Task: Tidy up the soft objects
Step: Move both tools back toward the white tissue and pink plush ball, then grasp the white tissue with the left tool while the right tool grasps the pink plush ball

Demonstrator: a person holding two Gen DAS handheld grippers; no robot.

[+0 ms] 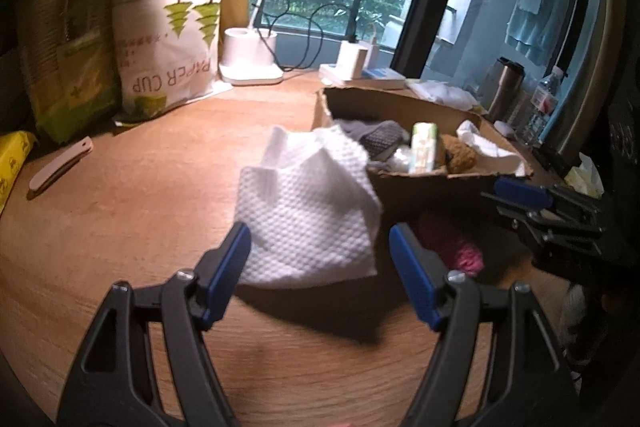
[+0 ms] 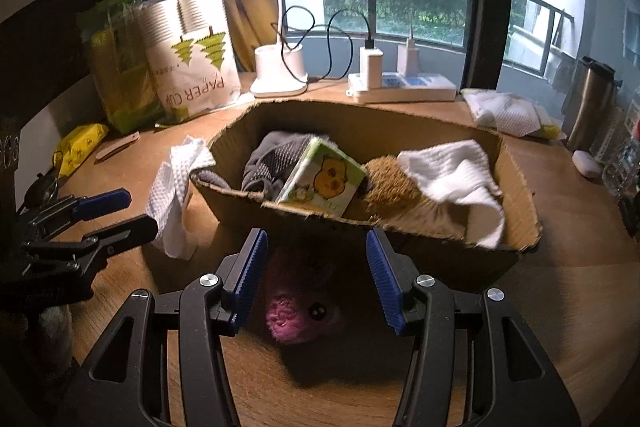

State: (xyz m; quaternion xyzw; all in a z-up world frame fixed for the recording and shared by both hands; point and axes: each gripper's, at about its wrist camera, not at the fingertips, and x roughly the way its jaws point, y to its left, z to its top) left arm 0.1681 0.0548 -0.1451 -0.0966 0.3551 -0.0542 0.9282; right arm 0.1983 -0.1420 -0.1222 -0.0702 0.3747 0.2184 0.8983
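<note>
Soft objects are mostly lying in the cardboard box point(image 2: 516, 163) on the wooden table point(image 1: 152, 187); two are sitting outside it. A white cloth point(image 1: 308, 211) is slumping against the box's left corner, with the left gripper point(image 1: 320, 239) hovering spread just before it, holding nothing. A pink plush toy point(image 2: 296, 311) is lying below the box's near wall, the right gripper point(image 2: 316, 247) spread over it, empty. Closing there is probably risking a snag on the cardboard edge, or a pinch of fur that slips.

left gripper point(image 1: 320, 239) black plastic arms, blue ribbed pads, silver pivot screws, right gripper point(image 2: 316, 247) same build
</note>
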